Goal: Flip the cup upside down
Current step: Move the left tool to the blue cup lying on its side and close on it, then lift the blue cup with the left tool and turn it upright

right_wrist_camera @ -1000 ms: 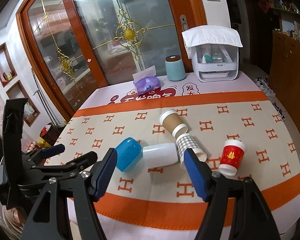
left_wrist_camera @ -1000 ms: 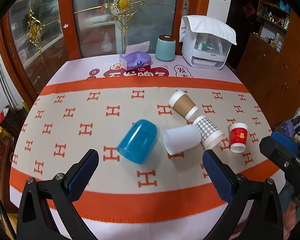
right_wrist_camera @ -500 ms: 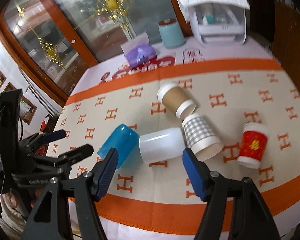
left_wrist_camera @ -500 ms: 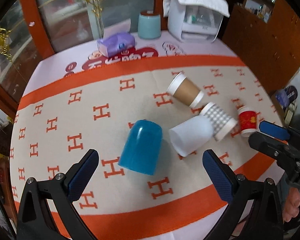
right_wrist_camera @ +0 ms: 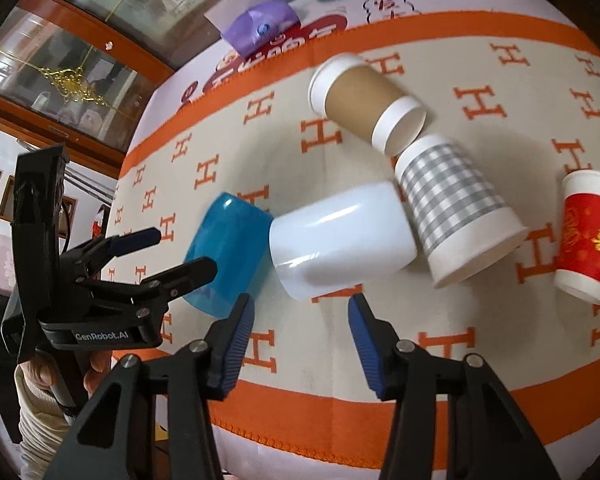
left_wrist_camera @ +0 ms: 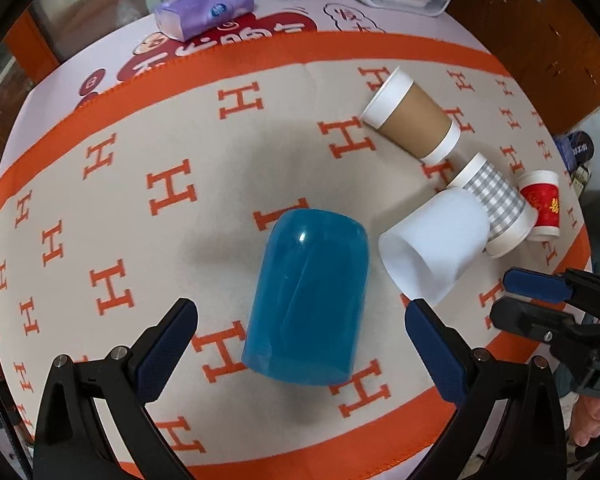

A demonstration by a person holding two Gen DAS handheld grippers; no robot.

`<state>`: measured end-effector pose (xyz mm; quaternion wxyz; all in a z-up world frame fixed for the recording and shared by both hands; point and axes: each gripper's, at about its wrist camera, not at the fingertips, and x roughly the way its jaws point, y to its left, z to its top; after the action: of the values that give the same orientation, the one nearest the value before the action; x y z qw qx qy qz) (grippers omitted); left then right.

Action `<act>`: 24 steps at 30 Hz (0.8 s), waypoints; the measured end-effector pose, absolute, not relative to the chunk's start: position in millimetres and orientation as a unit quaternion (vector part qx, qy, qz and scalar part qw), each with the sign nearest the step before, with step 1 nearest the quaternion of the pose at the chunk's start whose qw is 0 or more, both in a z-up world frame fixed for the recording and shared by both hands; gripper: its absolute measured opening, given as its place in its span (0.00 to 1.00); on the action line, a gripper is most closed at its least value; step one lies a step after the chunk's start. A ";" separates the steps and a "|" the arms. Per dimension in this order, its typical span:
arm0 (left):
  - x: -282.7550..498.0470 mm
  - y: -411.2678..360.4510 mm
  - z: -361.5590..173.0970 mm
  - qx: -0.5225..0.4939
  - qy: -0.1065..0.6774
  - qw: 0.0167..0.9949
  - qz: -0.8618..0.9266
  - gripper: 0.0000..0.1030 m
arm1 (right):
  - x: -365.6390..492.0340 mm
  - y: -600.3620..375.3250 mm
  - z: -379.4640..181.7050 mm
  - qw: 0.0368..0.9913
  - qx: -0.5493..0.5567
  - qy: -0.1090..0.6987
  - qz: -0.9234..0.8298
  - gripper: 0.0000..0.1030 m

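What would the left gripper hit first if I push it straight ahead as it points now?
Most likely the blue cup, lying on its side between the open left gripper fingers; depth is unclear, but nothing stands in front of it.

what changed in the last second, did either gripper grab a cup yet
No grab yet. Both grippers have come down and forward toward the cups: the left gripper, open, now straddles the open end of the blue cup, and the right gripper, also open, is lined up on the white cup. The cups lie as before: four on their sides, and the red cup mouth-down.
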<state>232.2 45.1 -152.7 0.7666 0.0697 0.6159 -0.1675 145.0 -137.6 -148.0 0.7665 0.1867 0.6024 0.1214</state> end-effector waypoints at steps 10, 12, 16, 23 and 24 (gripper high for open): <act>247.7 30.1 -180.1 0.109 0.635 0.745 -0.172 0.96 | 147.9 -133.8 -167.9 0.748 0.191 0.624 0.120 0.48; 249.5 27.0 -185.9 0.114 0.640 0.740 -0.174 0.89 | 147.8 -135.5 -170.0 0.745 0.193 0.627 0.118 0.48; 250.7 26.3 -195.8 0.108 0.653 0.729 -0.175 0.70 | 147.6 -136.2 -171.8 0.744 0.196 0.628 0.117 0.48; 245.2 27.4 -195.1 0.100 0.646 0.738 -0.167 0.70 | 143.7 -140.0 -170.2 0.744 0.200 0.627 0.117 0.48; 242.5 26.7 -194.9 0.096 0.647 0.739 -0.164 0.70 | 142.7 -141.1 -170.1 0.745 0.201 0.626 0.117 0.48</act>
<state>242.5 26.7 -194.9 0.7386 0.0960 0.6466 -0.1645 142.7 -141.1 -170.1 0.7445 0.2007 0.6260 0.1165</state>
